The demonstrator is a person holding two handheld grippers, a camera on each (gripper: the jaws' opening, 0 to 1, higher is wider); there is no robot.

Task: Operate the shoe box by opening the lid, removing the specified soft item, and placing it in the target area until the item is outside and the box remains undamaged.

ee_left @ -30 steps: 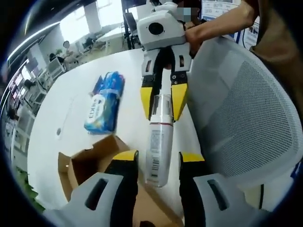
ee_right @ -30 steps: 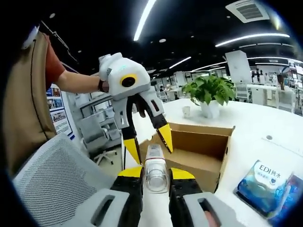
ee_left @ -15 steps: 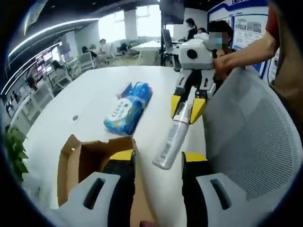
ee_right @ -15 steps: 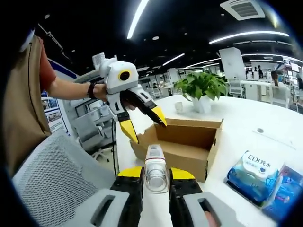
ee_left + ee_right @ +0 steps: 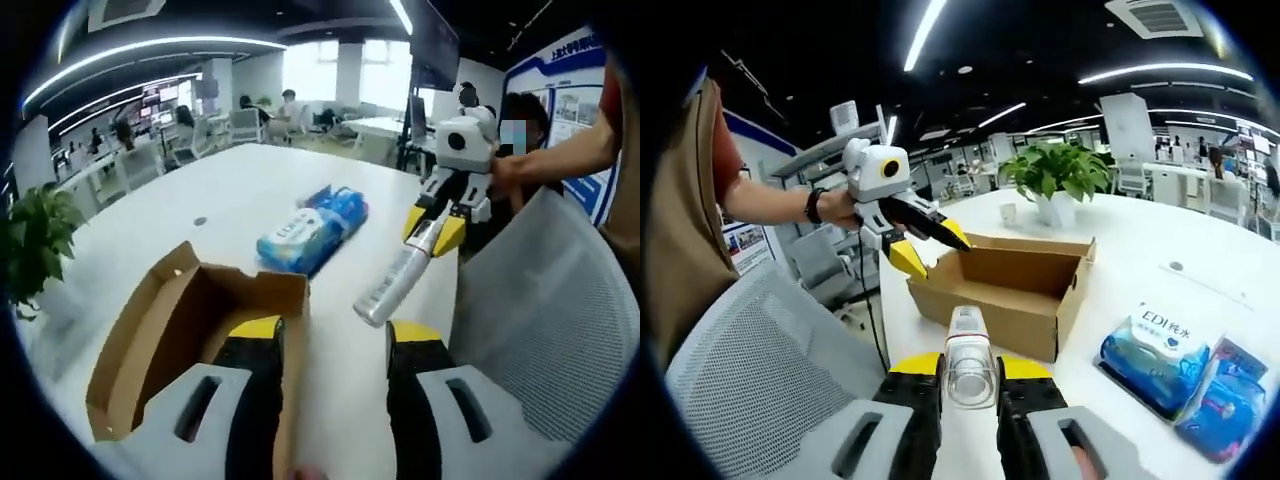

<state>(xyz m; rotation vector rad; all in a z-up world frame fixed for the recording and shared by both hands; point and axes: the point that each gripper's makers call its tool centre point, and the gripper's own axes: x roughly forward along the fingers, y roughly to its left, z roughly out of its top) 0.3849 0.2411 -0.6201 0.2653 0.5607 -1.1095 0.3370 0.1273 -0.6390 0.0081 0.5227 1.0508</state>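
The open brown cardboard shoe box lies on the white table; in the left gripper view the box is at lower left. My right gripper is shut on a white bottle with a clear cap, held in the air in front of the box. From the left gripper view, that right gripper holds the bottle slanting down over the table's edge. My left gripper is open with nothing between its jaws. In the right gripper view the left gripper hovers at the box's left end.
A blue tissue pack lies on the table past the box; in the right gripper view the tissue pack has another blue pack beside it. A grey mesh chair stands beside the table. A potted plant sits behind the box.
My left gripper has drawn away from the bottle and now sits by the box's end. The right gripper still holds the bottle. Both views have swung.
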